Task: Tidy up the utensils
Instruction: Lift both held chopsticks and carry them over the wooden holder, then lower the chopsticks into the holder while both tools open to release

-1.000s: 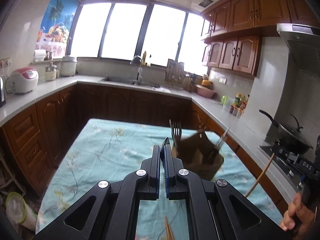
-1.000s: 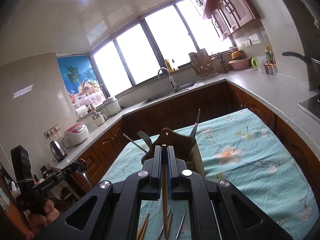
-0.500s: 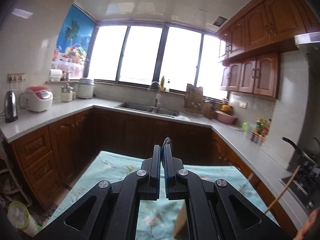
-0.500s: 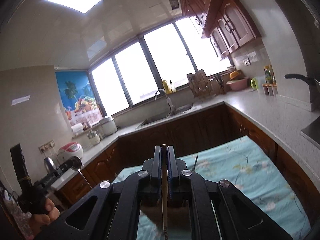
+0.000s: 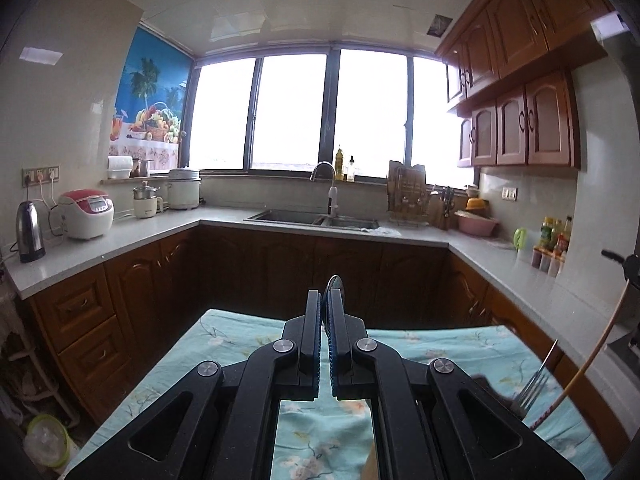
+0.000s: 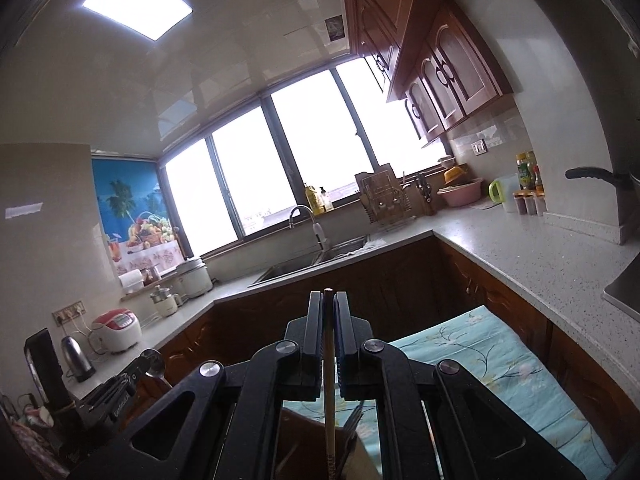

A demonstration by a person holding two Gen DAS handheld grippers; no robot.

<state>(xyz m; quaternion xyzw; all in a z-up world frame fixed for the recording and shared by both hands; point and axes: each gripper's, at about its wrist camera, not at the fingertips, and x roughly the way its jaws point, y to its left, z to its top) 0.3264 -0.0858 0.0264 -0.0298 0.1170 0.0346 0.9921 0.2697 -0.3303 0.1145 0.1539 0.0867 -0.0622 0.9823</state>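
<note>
A kitchen with wood cabinets and a wide window rings a table (image 5: pixel 248 344) under a floral teal cloth. The left hand-held gripper (image 5: pixel 327 300) is pressed together on a spoon (image 5: pixel 334 282), whose bowl pokes out past the fingertips toward the sink (image 5: pixel 312 218), its long axis along the fingers. The right hand-held gripper (image 6: pixel 329 300) pinches a chopstick (image 6: pixel 329 380) that runs lengthwise between its fingers, one end toward the sink and the other down toward a brown holder (image 6: pixel 304 444) on the table below. A fork (image 5: pixel 534 388) stands in the holder, tines up.
</note>
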